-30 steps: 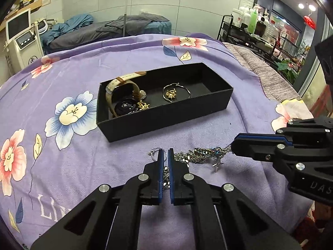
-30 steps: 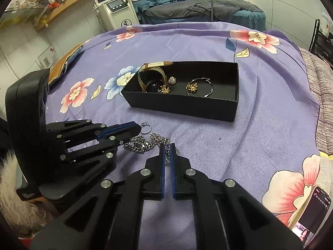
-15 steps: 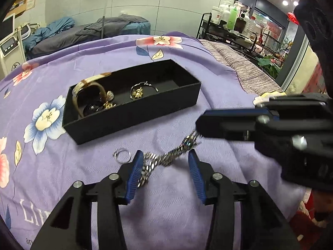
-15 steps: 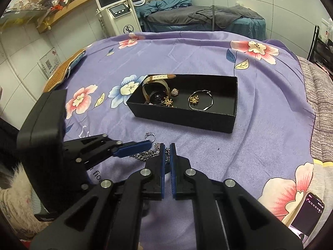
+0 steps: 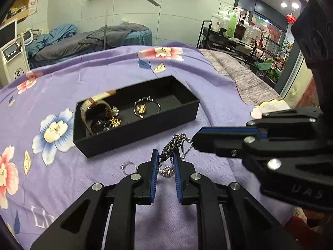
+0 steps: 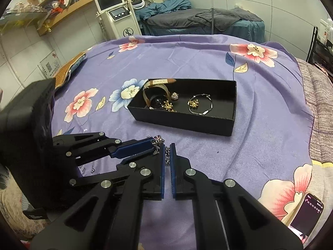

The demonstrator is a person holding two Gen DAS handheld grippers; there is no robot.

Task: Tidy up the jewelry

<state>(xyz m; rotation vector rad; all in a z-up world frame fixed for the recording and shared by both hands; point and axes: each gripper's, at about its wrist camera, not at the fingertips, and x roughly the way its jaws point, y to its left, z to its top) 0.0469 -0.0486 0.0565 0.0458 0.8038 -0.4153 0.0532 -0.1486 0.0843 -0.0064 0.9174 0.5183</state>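
- The box (image 5: 145,125) sits on the bed (image 5: 104,73).
- A watch (image 5: 95,112) lies at its left end, a bracelet (image 5: 146,108) mid-box.
- A ring (image 5: 127,165) lies on the bed before the box, left of the chain (image 5: 172,145).

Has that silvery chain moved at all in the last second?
Yes. The chain lay stretched flat on the purple cloth; now the right gripper has lifted one end, and it hangs bunched between the left gripper's open fingers, nearer the black box.

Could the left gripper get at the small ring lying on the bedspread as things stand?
Probably not right away. The ring lies bare just left of the left gripper, but the silver chain, held by the right gripper, hangs between its open fingers and must be cleared first.
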